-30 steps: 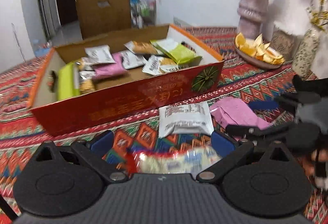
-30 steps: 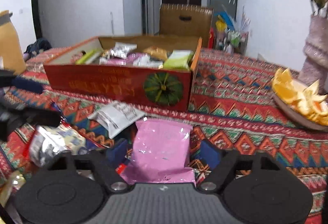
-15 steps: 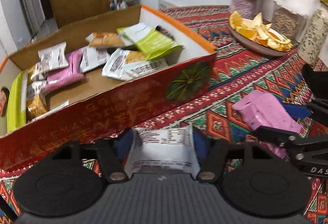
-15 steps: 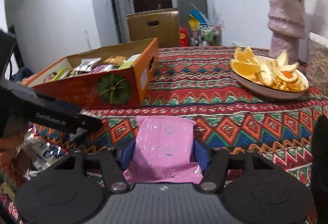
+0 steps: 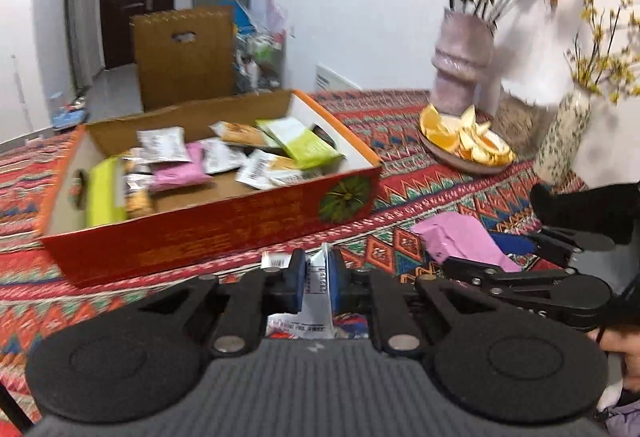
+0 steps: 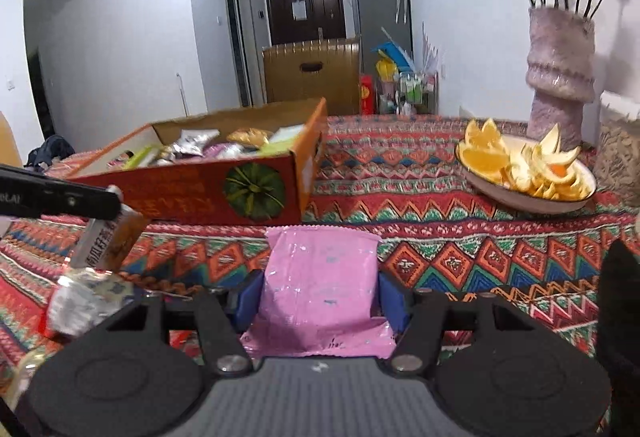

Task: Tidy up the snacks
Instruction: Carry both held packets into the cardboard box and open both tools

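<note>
From the left wrist view, 1 red cardboard box point(image 5: 208, 233) is sitting at 10 o'clock on the patterned tablecloth point(image 5: 404, 165), and roughly 10 snack packets are lying loose inside it: 2 pink, 2 green, the rest white or tan, though blur is making the count unsure. 1 plate of orange pieces point(image 5: 466, 145) is resting at 2 o'clock, with 2 vases behind it: 1 pink vase point(image 5: 462, 65) and 1 speckled vase point(image 5: 564, 137). The left gripper point(image 5: 316, 281) has just been closing and is now clenching 1 white snack packet point(image 5: 314, 301), which is standing on edge, squeezed thin between the blue pads point(image 5: 299, 279). At 3 o'clock the right gripper point(image 5: 492, 251) is carrying 1 pink snack packet point(image 5: 460, 241).

From the right wrist view, the same box point(image 6: 192, 193) is showing at 10 o'clock, the plate point(image 6: 524, 173) at 2 o'clock, and 1 pink vase point(image 6: 558, 77) beyond it. The right gripper point(image 6: 320, 297) is standing about half open, its 2 blue pads point(image 6: 248, 297) pressing both sides of the pink snack packet point(image 6: 320, 289), which is lying flat between them at 6 o'clock. At 9 o'clock the left gripper's arm is dangling the white snack packet point(image 6: 108, 241) above 1 crumpled silver packet point(image 6: 84, 301) on the cloth.
</note>
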Demonstrator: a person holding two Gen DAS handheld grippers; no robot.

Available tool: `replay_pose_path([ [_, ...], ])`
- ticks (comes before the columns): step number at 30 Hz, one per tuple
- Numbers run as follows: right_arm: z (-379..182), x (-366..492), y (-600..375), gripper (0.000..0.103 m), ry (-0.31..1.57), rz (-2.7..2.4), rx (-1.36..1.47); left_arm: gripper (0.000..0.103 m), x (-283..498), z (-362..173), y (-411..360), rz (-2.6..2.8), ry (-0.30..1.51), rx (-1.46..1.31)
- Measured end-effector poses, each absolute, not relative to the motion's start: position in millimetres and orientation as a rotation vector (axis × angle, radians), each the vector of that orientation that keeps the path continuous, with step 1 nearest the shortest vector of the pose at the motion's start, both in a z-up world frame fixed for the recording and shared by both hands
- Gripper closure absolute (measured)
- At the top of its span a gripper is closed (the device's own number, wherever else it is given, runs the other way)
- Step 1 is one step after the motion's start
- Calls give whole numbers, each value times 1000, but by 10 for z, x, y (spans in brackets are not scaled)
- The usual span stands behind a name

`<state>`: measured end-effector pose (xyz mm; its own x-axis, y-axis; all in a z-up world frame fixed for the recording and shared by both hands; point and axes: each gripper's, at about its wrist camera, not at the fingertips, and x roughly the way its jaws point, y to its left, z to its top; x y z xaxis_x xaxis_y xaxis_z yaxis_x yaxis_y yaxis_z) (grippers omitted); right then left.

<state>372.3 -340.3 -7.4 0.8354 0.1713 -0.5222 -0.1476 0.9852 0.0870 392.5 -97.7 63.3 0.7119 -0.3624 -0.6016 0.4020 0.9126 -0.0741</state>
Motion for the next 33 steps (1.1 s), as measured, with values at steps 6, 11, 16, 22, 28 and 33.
replay_pose_path([
  [6,129,3171,-3241,43,513,180,58,91,3318,945,-564,-408,542,-15],
  [11,344,2673,-3064,43,473,204,46,91,2802,1065,-190,-403,469,-118],
  [16,452,2426,-2827,43,470,255,18,91,2582,1049,117,-374,465,-176],
  [22,516,2472,-2582,43,472,288,-10,91,2548,1108,345,-378,430,-204],
  [28,629,2819,-2383,43,458,328,-59,91,2943,1241,365,-390,388,-170],
  [33,791,3478,-2253,43,431,360,-95,91,3625,1374,283,-407,371,-162],
])
